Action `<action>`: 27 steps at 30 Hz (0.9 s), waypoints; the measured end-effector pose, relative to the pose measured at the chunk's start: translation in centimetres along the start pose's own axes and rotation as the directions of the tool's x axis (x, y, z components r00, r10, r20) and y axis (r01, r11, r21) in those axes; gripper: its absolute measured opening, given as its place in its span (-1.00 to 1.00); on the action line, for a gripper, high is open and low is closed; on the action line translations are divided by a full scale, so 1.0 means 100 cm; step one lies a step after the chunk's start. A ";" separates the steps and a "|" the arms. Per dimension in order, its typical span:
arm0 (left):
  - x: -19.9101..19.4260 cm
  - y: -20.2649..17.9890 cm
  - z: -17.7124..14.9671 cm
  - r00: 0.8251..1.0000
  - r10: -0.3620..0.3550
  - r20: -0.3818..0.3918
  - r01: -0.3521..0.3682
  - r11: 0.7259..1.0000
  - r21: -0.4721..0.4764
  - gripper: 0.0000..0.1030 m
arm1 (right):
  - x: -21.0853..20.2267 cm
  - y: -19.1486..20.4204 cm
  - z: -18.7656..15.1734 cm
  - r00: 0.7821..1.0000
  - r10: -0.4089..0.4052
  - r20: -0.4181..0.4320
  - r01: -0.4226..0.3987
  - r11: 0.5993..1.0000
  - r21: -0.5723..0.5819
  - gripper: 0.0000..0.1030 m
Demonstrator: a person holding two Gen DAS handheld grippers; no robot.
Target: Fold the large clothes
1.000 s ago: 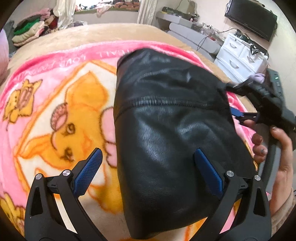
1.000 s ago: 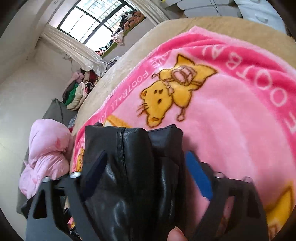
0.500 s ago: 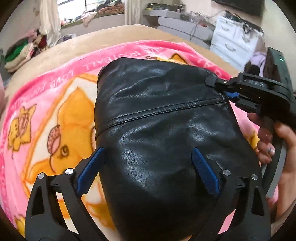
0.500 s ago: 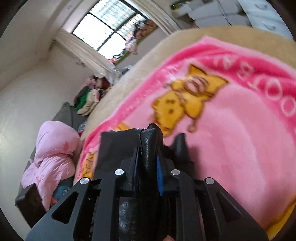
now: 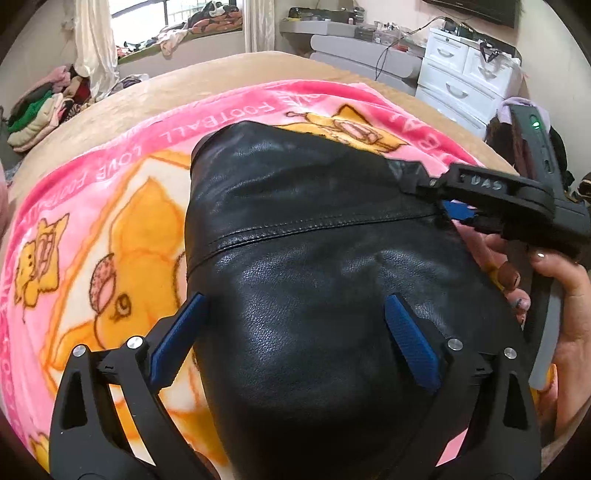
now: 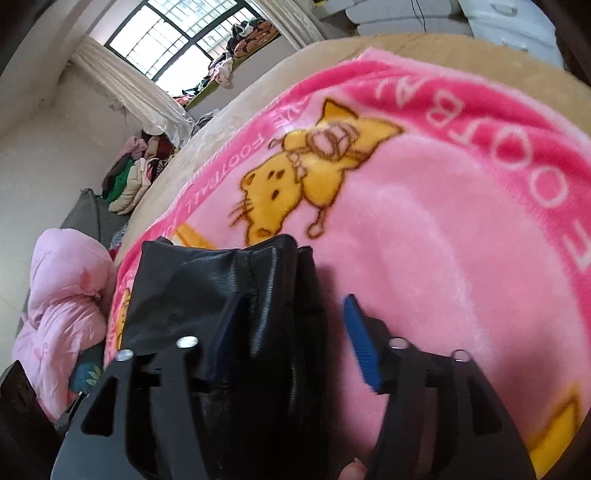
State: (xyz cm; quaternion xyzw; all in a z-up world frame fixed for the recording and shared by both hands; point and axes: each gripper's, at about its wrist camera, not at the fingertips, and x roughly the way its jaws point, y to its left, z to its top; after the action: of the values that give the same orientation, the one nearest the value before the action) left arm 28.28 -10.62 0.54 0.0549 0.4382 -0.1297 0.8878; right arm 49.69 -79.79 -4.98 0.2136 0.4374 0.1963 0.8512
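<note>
While both claws gape, right (image 6: pixel 291 339) opening, grainy black leather garment (image 5: pixel 332 295) lies folded.

Setting: bedroom in a home. Evidence: bed (image 5: pixel 258 70) with tan cover, spread with a pink cartoon blanket (image 5: pixel 110 206) lettered "FOOTBALL". White drawers (image 5: pixel 469 81) by the wall, cables and small items on top. Grey shelf (image 5: pixel 362 48) with clutter. Corner of a wall-mounted TV (image 5: pixel 476 11). Barred window (image 6: pixel 177 33) with pale curtain (image 6: pixel 122 81); clothes heaped on the sill (image 6: pixel 240 40). Folded clothes stacked (image 6: pixel 129 181) on the floor in the corner. Pink quilt (image 6: pixel 62 310) bundled beside the bed.
</note>
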 end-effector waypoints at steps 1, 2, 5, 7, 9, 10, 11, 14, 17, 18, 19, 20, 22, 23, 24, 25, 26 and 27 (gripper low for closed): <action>0.000 0.002 0.000 1.000 -0.005 -0.001 0.005 1.000 -0.004 0.75 | -0.004 0.003 0.000 1.000 -0.021 0.010 0.021 1.000 -0.014 0.36; 0.000 0.004 0.000 1.000 -0.010 -0.001 0.010 1.000 -0.010 0.75 | -0.011 0.008 0.001 0.999 -0.037 0.024 0.037 0.999 -0.034 0.36; 0.000 0.008 -0.001 1.000 -0.019 -0.001 0.019 0.999 -0.027 0.75 | -0.034 0.023 -0.001 0.995 -0.059 0.084 0.067 0.993 -0.093 0.36; 0.000 0.011 -0.002 1.000 -0.030 0.002 0.030 0.999 -0.034 0.75 | -0.055 0.034 -0.006 0.991 -0.033 0.126 0.050 0.990 -0.135 0.36; -0.001 0.013 -0.003 0.999 -0.039 0.007 0.040 0.998 -0.040 0.75 | -0.069 0.039 -0.011 0.990 0.000 0.138 0.021 0.988 -0.155 0.36; -0.002 0.014 -0.003 0.999 -0.047 0.010 0.047 0.998 -0.046 0.75 | -0.076 0.043 -0.014 0.989 0.025 0.143 -0.001 0.986 -0.165 0.36; -0.004 0.016 -0.003 0.998 -0.058 0.017 0.059 0.997 -0.055 0.75 | -0.079 0.045 -0.015 0.989 0.038 0.144 -0.013 0.986 -0.168 0.36; -0.013 0.027 -0.004 0.994 -0.109 0.034 0.112 0.988 -0.110 0.75 | -0.088 0.050 -0.023 0.989 0.075 0.130 -0.051 0.983 -0.174 0.36; -0.028 0.044 -0.008 0.986 -0.145 0.077 0.157 0.970 -0.186 0.75 | -0.092 0.059 -0.032 0.993 0.066 0.094 -0.044 0.975 -0.218 0.36; -0.031 0.048 -0.009 0.987 -0.139 0.084 0.153 0.969 -0.196 0.75 | -0.094 0.062 -0.036 0.994 0.058 0.095 -0.034 0.970 -0.240 0.36; -0.035 0.053 -0.011 0.987 -0.134 0.092 0.150 0.966 -0.210 0.75 | -0.097 0.063 -0.040 0.994 0.059 0.096 -0.033 0.967 -0.253 0.36; -0.039 0.058 -0.013 0.986 -0.137 0.098 0.156 0.961 -0.228 0.75 | -0.099 0.063 -0.044 0.993 0.067 0.092 -0.042 0.966 -0.254 0.36; -0.041 0.066 -0.017 0.983 -0.159 0.090 0.177 0.949 -0.261 0.76 | -0.100 0.061 -0.053 0.993 0.091 0.076 -0.070 0.967 -0.243 0.36; -0.040 0.068 -0.019 0.982 -0.169 0.080 0.185 0.943 -0.276 0.76 | -0.101 0.060 -0.058 0.993 0.096 0.069 -0.076 0.967 -0.242 0.36; -0.038 0.070 -0.021 0.981 -0.182 0.066 0.193 0.939 -0.286 0.77 | -0.101 0.061 -0.065 0.993 0.100 0.059 -0.082 0.965 -0.249 0.36; -0.036 0.070 -0.025 0.979 -0.195 0.054 0.202 0.935 -0.291 0.78 | -0.101 0.062 -0.069 0.994 0.099 0.050 -0.083 0.963 -0.258 0.36; -0.034 0.070 -0.028 0.977 -0.208 0.045 0.212 0.931 -0.296 0.78 | -0.101 0.062 -0.074 0.995 0.092 0.043 -0.078 0.961 -0.265 0.36; -0.031 0.069 -0.032 0.972 -0.232 0.034 0.231 0.924 -0.303 0.78 | -0.100 0.062 -0.078 0.996 0.086 0.037 -0.073 0.961 -0.267 0.36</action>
State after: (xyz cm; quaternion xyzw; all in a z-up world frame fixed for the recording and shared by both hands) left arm 25.95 -2.71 0.98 -0.1348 0.4577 -0.1643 0.8633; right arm 36.91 -78.33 0.78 0.1199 0.3774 0.2819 0.8739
